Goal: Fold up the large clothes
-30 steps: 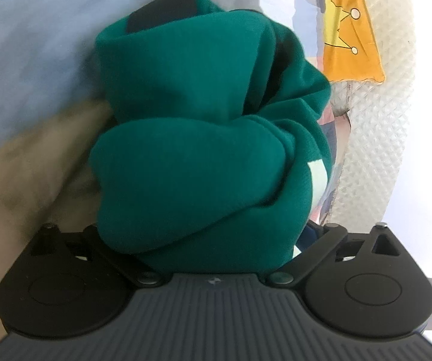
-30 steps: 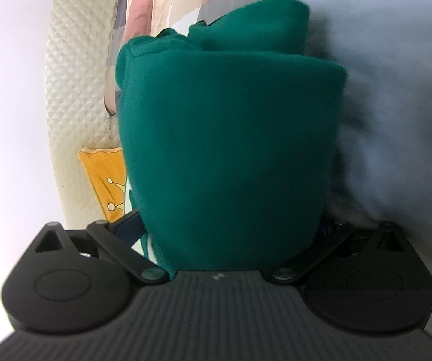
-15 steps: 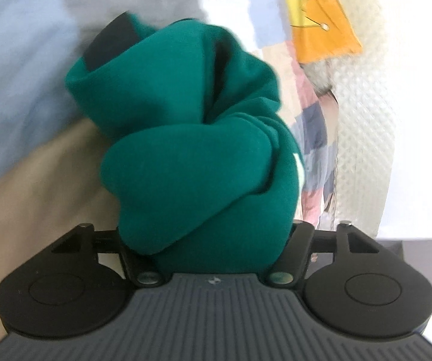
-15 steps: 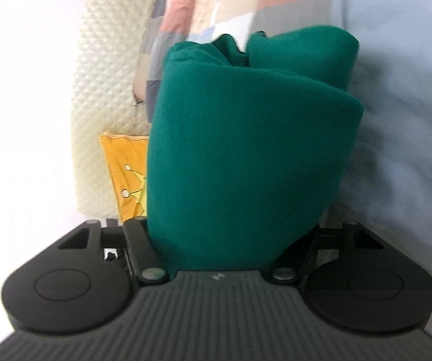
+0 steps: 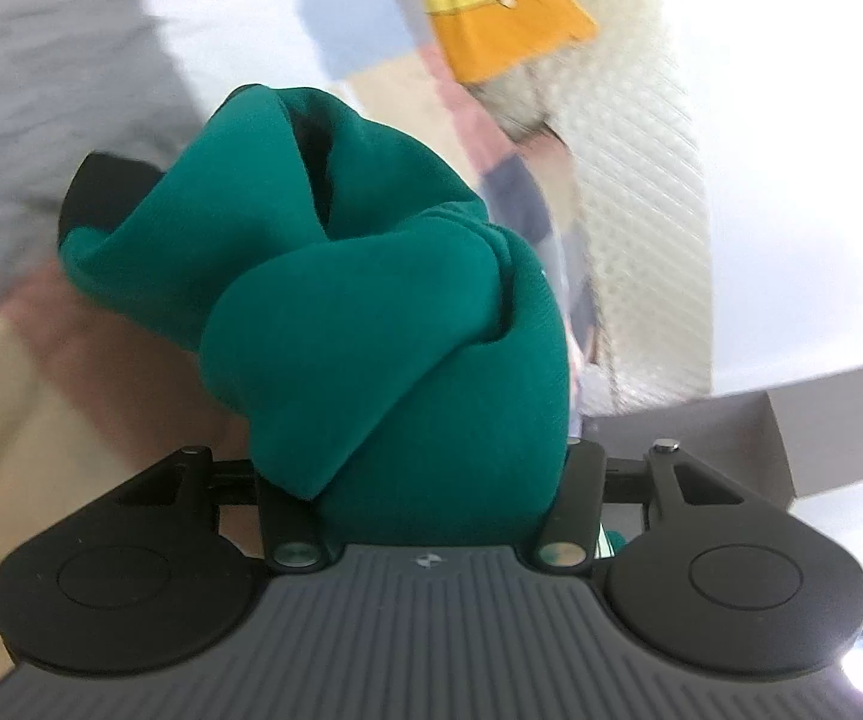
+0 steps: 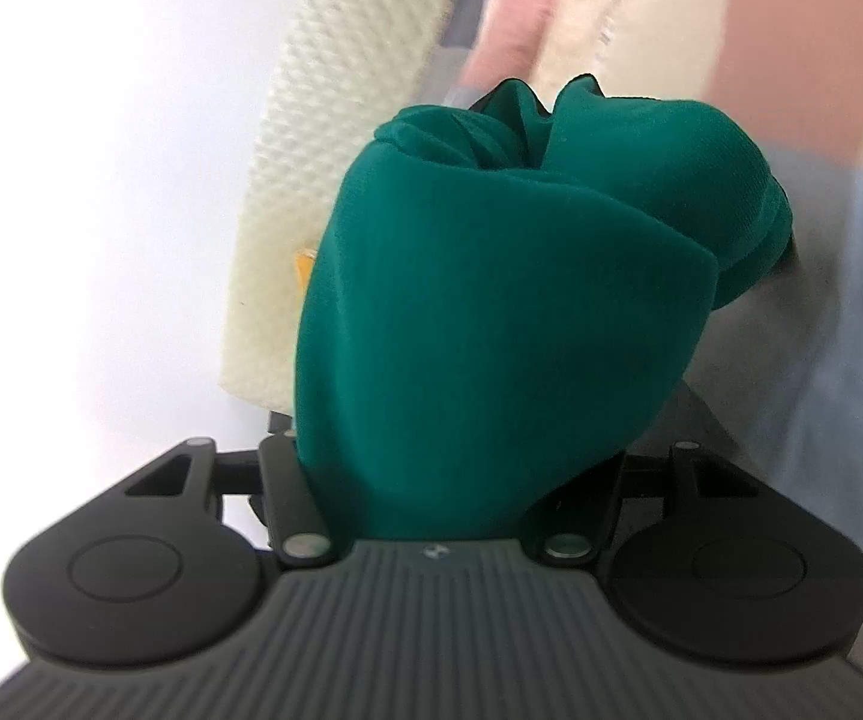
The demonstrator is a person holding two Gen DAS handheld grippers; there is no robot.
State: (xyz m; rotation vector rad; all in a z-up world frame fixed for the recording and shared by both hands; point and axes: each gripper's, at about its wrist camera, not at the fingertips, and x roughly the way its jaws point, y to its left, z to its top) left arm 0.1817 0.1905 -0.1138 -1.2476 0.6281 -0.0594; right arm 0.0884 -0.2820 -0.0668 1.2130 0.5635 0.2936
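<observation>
Both the left gripper (image 5: 431, 468) and right gripper (image 6: 449, 468) had jaws closing on bunched green garment (image 5: 383, 324) packed straight ahead between them (1 wad each), above the patchwork bed (image 6: 791, 48).

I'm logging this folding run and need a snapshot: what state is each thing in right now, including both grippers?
Green knit garment: bunched into thick folds, gathered between both grippers.
Left gripper: jaws closing, bunched green cloth filling the gap between them.
Right gripper: jaws closing, a thick roll of the same cloth between them.
Patchwork bedspread: spread out behind the garment, blurred.
Orange-yellow cloth: lying at the bedspread's far edge, untouched.
</observation>
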